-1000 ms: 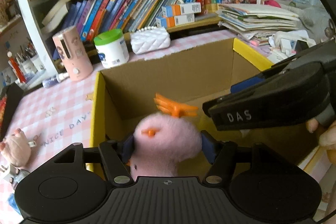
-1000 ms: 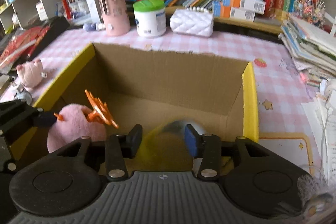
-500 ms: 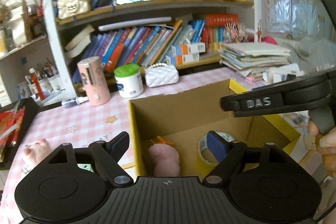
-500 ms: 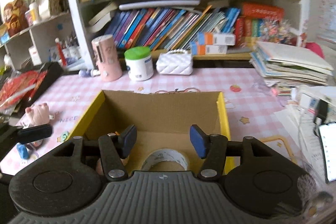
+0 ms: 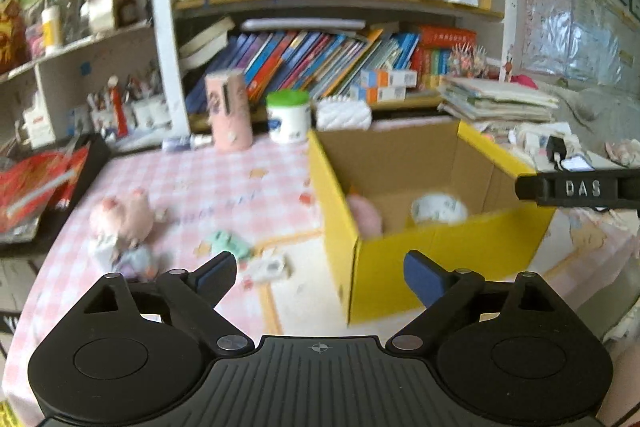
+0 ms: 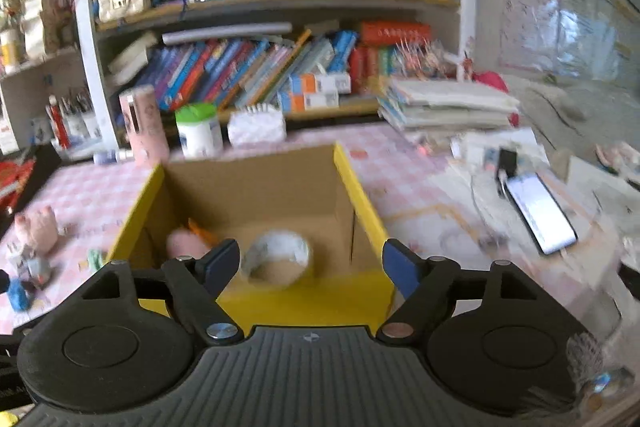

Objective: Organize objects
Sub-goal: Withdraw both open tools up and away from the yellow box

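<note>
Both grippers are releasing, jaws opening on nothing: the left gripper (image 5: pixel 320 273) and right gripper (image 6: pixel 310 265). Inside the yellow box (image 6: pixel 306 297), the pink plush (image 6: pixel 182 243) lies at nine o'clock beside the tape roll (image 6: pixel 278 253).

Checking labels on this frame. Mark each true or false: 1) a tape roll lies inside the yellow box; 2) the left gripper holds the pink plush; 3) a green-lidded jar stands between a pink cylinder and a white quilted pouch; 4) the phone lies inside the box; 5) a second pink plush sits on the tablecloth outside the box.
1) True: the tape roll lies on the floor of the yellow box.
2) False: the left gripper is empty, jaws opening; the pink plush lies in the box.
3) True: green-lidded jar, pink cylinder, white quilted pouch.
4) False: the phone lies on the table to the box's right.
5) True: second pink plush.
</note>
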Demonstrator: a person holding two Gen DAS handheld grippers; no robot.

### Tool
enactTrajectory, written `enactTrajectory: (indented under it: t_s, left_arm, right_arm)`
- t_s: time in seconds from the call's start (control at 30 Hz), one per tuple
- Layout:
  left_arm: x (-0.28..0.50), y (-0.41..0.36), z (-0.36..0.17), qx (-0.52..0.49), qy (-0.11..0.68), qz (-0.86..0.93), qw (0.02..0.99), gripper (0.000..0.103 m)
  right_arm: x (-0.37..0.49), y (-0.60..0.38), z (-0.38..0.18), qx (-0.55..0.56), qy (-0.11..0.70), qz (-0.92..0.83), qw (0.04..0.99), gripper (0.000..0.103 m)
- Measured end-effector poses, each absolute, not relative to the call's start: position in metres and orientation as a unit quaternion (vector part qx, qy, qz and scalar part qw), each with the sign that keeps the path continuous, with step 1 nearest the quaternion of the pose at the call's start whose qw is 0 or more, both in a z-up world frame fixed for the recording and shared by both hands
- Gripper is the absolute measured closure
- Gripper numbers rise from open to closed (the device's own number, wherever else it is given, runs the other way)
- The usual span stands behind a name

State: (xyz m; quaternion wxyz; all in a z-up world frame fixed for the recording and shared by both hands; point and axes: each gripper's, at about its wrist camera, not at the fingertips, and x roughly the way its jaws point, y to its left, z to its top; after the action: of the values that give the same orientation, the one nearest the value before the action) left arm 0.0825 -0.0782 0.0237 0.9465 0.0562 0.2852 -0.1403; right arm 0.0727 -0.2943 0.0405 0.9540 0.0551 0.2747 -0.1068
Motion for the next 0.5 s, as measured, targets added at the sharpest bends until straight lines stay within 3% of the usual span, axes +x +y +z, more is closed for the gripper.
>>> enactTrajectory:
  t_s: [0.5]
  left_arm:
    - [0.041,-0.021,-0.009,0.059,0.361,-0.118,0.923,0.009]
  right_arm:
    - [0.021,-0.208,-0.012,0.022,0.38,-0.098,0.92,0.016]
